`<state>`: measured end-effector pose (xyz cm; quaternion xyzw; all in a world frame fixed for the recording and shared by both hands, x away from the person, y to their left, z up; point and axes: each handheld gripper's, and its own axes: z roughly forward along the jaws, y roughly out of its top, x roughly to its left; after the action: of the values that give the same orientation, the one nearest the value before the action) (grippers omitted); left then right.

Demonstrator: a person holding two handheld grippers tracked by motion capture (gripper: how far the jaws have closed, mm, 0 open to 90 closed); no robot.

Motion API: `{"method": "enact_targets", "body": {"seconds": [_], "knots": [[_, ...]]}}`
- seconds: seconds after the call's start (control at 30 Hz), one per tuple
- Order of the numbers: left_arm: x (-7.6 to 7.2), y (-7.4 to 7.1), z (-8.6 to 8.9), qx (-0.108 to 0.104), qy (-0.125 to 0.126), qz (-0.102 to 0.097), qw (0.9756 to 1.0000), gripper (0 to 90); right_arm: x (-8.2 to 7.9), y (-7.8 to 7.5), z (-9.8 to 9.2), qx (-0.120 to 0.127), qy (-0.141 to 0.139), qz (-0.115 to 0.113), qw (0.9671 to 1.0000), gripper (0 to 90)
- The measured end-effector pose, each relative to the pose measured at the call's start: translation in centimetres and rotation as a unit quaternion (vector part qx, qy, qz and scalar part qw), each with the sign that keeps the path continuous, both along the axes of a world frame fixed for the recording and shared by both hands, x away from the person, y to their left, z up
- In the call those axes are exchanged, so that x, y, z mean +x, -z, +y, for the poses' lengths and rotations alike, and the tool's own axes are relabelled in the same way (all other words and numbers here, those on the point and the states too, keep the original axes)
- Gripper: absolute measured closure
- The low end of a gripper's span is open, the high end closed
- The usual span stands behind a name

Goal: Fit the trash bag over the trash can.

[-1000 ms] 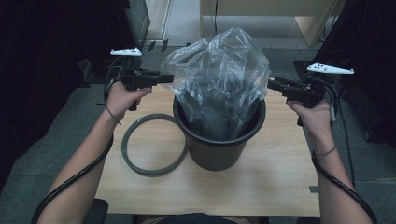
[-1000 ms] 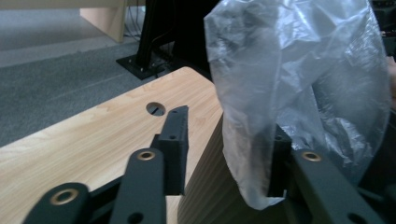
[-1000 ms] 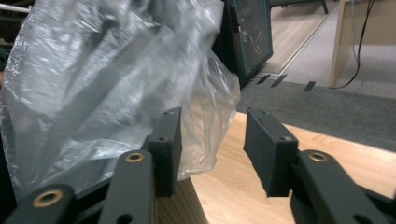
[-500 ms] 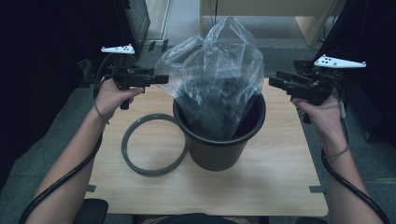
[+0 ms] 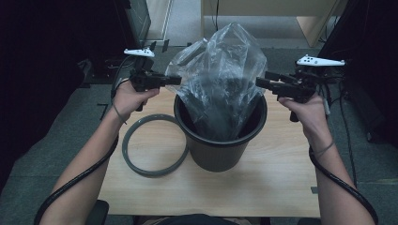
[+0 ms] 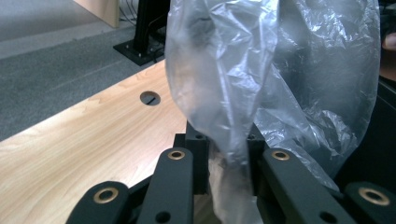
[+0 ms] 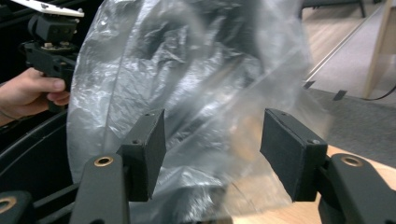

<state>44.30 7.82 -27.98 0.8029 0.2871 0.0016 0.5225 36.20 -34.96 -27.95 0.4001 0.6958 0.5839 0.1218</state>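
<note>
Clear plastic bag [image 5: 220, 79] standing tall out of the black bin [image 5: 220, 140] at the centre of the high view, on the wooden table [image 5: 263, 187]. At centre left of that view, left gripper [image 5: 174, 80] right at the bag's left edge; in the left gripper view, jaws just closed further and now pinching a fold of the bag [image 6: 233, 154] between the pads, film bunched and hanging down in the narrow gap at bottom centre. At centre right of the high view, right gripper [image 5: 260, 83] close to the bag's right side; in the right gripper view, jaws spread wide, just opened further, with the bag [image 7: 201, 93] billowing behind and between the pads [image 7: 292, 154] but not pressed by either one. In the upper left of that same view, the left gripper [image 7: 51, 42] in its hand [image 7: 28, 93] beyond the bag. Grey ring [image 5: 155, 145] lying flat on the table at lower left of the bin, just beside it. Compared with one second ago: bag then stretched between both grippers and gripped on both sides, now released on the right and re-gripped on the left; bag top now taller and more pointed; right hand [image 5: 307, 115] a little farther from the bin rim; ring and bin in the same place.
</note>
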Motion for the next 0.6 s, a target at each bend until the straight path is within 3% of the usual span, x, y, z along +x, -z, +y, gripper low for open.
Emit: {"method": "enact_targets", "body": {"seconds": [0.13,0.23,0.3,0.4,0.6], "knots": [[0.1,0.1,-0.5,-0.002,-0.002,-0.003,1.0,81.1,0.5,0.7,1.0,-0.02,-0.011,0.013,0.9996,48.5],[0.1,0.0,-0.5,-0.001,-0.003,-0.004,1.0,82.7,0.5,1.1,1.4,-0.037,-0.01,0.023,0.999,64.8],[0.1,0.0,-0.3,0.001,-0.006,-0.006,1.0,82.7,0.4,1.1,1.3,-0.048,0.006,0.024,0.9986,76.4],[0.2,0.1,0.1,-0.001,-0.012,-0.005,0.9999,84.5,0.2,0.8,0.4,-0.033,0.003,0.027,0.9991,86.7],[0.4,0.4,0.8,-0.007,-0.014,0.005,0.9999,86.3,-0.6,0.1,-0.7,-0.058,0.01,0.024,0.998,90.0]]}}
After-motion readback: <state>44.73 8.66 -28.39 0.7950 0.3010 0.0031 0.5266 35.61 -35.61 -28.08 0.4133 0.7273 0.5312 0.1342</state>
